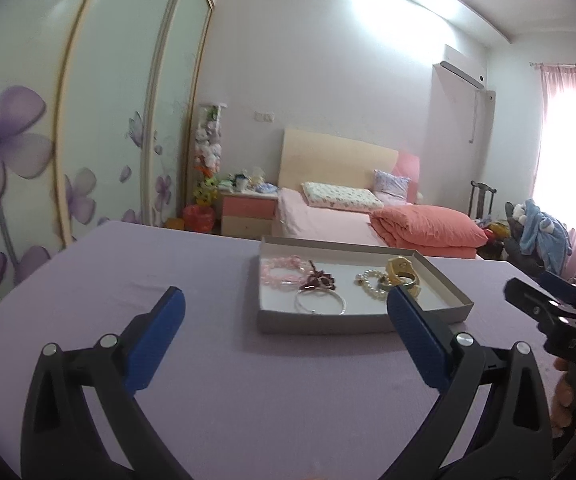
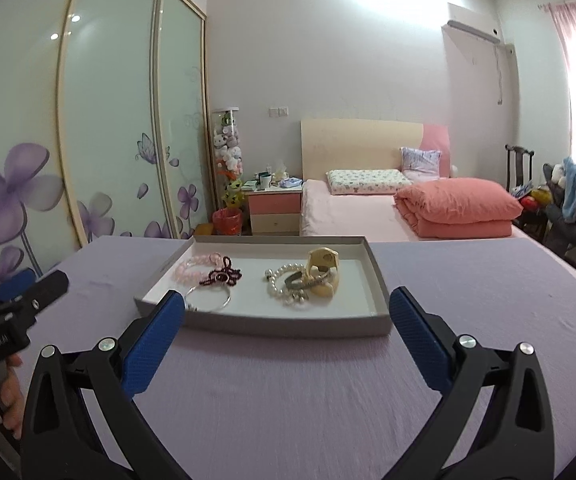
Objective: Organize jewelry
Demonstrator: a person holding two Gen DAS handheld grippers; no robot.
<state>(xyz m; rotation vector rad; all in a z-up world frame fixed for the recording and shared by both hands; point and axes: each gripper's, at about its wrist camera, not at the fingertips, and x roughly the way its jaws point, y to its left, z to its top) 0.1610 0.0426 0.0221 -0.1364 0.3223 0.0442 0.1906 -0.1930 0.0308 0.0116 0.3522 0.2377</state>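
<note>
A shallow grey tray (image 1: 323, 322) (image 2: 272, 326) sits on the lilac table. In it lie a pink bead bracelet (image 1: 282, 270) (image 2: 194, 266), a dark red beaded piece (image 1: 321, 281) (image 2: 222, 274), a thin silver bangle (image 1: 319, 304) (image 2: 212, 300), a pearl bracelet (image 1: 371, 284) (image 2: 284, 284) and a chunky gold bracelet (image 1: 401, 272) (image 2: 321, 270). My left gripper (image 1: 286, 308) is open and empty, just short of the tray's near edge. My right gripper (image 2: 288, 310) is open and empty at the tray's near wall.
The lilac cloth (image 1: 128, 292) (image 2: 487, 280) covers the table. Behind it are a bed with a coral duvet (image 1: 427, 226) (image 2: 459, 208), a pink nightstand (image 2: 274, 208) and floral wardrobe doors (image 1: 28, 140).
</note>
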